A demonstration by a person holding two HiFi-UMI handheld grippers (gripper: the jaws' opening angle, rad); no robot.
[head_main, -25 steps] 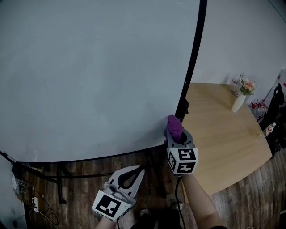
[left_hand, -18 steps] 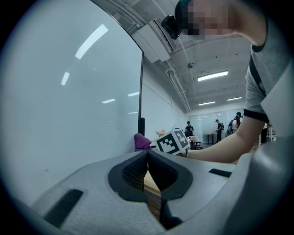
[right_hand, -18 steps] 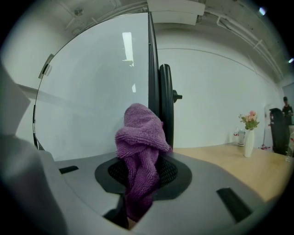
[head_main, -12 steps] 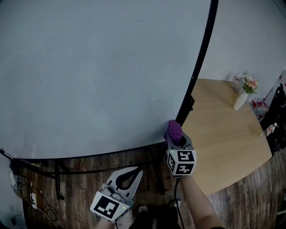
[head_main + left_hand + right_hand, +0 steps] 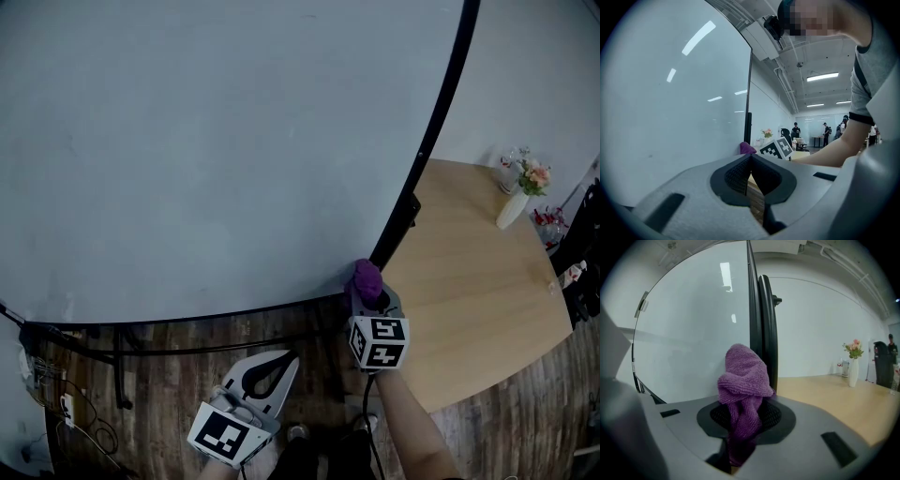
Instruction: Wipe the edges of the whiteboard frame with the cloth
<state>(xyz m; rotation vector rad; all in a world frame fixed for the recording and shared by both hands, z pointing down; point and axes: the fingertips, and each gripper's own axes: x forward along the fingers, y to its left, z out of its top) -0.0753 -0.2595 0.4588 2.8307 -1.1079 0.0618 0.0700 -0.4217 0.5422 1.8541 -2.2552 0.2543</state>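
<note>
In the head view, the right gripper [image 5: 367, 292] is clamping a purple cloth [image 5: 367, 276] at the lower right corner of the whiteboard [image 5: 187, 141]. There the black frame [image 5: 441, 112] is turning from its right edge into its bottom edge. The cloth is bunched into a lump, with its long axis running along the jaws and pointing up at the corner. Whether it is actually pressing on the frame cannot be told here. The right gripper's cube [image 5: 381, 340] is showing black-and-white square markers. The left gripper [image 5: 286, 358] is hanging lower and to the left over the wooden floor [image 5: 169, 412], well apart from the board. A wooden table [image 5: 478, 309] is standing to the right, carrying a white vase of flowers [image 5: 514, 208] near its far end.

In the left gripper view, the left gripper [image 5: 751, 157] is showing its jaws pressed together with nothing between them. Beyond them, the cloth [image 5: 747, 148] is peeking out beside the frame [image 5: 748, 93], next to the marker cube [image 5: 777, 148].

In the right gripper view, the right gripper [image 5: 745, 413] is pinching the cloth [image 5: 743, 380], which is standing upright out of the jaws and overlapping the frame [image 5: 752, 310]. A black upright post [image 5: 768, 324] is rising just behind it. The vase [image 5: 853, 371] is standing on the table [image 5: 825, 390] at the right.
</note>
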